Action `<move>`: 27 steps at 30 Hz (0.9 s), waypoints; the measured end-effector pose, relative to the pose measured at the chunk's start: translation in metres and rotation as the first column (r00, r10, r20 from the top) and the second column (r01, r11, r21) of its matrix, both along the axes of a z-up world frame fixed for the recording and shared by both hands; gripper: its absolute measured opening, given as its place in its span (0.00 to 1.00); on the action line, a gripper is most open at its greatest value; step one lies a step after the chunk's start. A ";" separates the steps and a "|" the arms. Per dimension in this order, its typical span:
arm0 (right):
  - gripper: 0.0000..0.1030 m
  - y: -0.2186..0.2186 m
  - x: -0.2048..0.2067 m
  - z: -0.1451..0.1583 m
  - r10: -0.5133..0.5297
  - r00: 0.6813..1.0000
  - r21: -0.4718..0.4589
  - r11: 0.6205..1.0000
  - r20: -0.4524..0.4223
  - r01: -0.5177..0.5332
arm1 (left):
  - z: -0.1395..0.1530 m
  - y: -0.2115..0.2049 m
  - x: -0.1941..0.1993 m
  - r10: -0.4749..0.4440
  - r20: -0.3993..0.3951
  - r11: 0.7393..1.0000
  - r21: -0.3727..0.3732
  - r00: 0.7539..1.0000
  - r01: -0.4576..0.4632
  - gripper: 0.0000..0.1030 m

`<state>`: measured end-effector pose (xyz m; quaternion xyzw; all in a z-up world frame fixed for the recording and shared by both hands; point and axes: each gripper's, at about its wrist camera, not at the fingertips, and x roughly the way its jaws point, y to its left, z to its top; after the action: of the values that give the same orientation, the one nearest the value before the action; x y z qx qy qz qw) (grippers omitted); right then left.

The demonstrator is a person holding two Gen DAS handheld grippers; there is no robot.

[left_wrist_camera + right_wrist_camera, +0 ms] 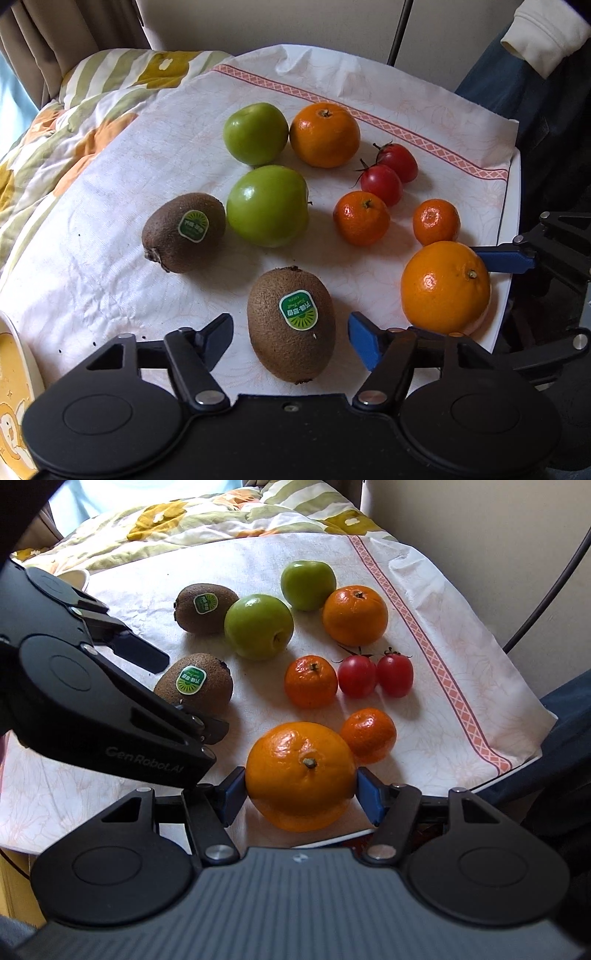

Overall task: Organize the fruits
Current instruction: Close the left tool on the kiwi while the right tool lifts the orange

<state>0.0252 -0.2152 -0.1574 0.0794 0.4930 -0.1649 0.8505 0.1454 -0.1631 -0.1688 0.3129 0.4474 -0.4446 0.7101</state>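
Note:
Fruits lie on a white cloth (110,206). My left gripper (291,338) is open, its fingers on either side of a near kiwi (291,325) with gaps on both sides. A second kiwi (183,232), two green apples (267,205) (255,133), a far orange (324,134), two small mandarins (361,218) (436,221) and two red tomatoes (382,184) lie beyond. My right gripper (301,794) has its blue pads against both sides of a big orange (301,775), which rests on the cloth at the near edge.
A yellow-and-white plate (14,369) sits at the left edge. A flowered quilt (74,103) lies behind the table. The table's right edge (511,221) runs close to the big orange. The left gripper body (92,701) fills the left of the right wrist view.

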 end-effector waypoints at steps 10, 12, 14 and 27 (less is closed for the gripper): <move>0.76 -0.006 -0.004 0.001 0.019 1.000 0.008 1.000 0.015 -0.019 | -0.003 0.001 -0.001 0.043 -0.007 0.999 -0.005 0.999 -0.043 0.52; 0.76 -0.008 -0.004 0.002 0.029 0.999 0.012 1.000 0.019 -0.029 | -0.003 0.003 -0.002 0.059 -0.008 0.998 -0.008 0.998 -0.059 0.52; 0.76 -0.008 -0.004 0.004 0.043 0.999 0.008 0.999 0.022 -0.043 | -0.002 0.004 -0.003 0.074 -0.006 0.997 -0.008 0.997 -0.074 0.52; 0.76 -0.018 0.001 0.042 0.193 0.976 -0.024 0.981 0.100 -0.191 | 0.047 0.031 -0.013 0.302 0.057 0.948 -0.121 0.951 -0.294 0.52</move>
<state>0.0258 -0.2332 -0.1158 0.0338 0.4534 -0.0811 0.8870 0.1323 -0.1319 -0.1218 0.2180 0.4372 -0.3444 0.8017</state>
